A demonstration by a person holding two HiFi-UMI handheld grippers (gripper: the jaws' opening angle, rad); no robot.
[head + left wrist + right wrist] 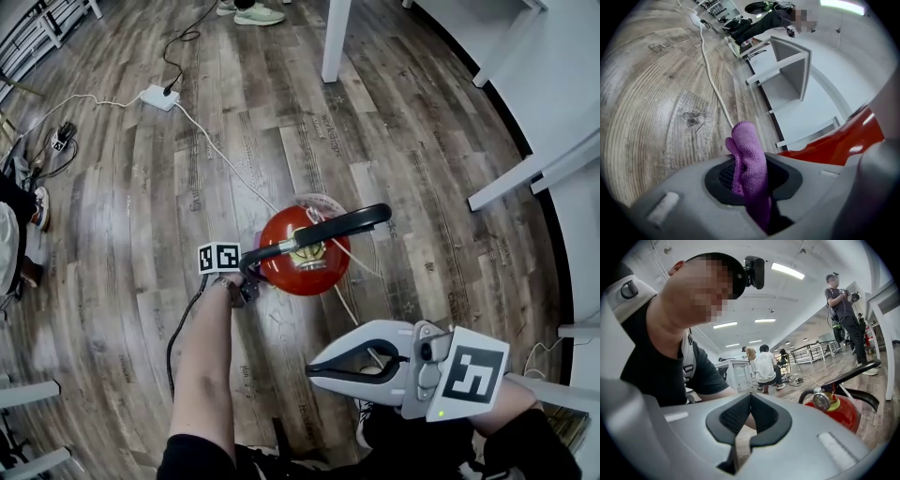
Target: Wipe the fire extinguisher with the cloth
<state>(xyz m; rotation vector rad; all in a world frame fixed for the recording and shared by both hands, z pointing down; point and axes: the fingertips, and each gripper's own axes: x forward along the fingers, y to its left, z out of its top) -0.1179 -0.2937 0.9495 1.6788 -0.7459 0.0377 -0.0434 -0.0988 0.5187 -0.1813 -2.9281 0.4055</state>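
Observation:
The red fire extinguisher [302, 253] stands on the wooden floor, seen from above, with its black handle [328, 228] pointing right. My left gripper [246, 284] is low against its left side, below its marker cube [218, 258]. In the left gripper view my left gripper [750, 177] is shut on a purple cloth [749, 157], which sticks up past the pads, and the extinguisher's red body [834, 143] lies close on the right. My right gripper [311, 368] hangs shut and empty in front of the extinguisher. In its own view, my right gripper [749, 420] has the extinguisher [836, 409] to its right.
A white power strip [159, 97] and its cable [220, 150] lie on the floor behind the extinguisher. A white table leg [335, 37] stands at the back, white furniture [553, 141] along the right. Someone's shoes [253, 13] show at the top edge. Other people [765, 365] are in the room.

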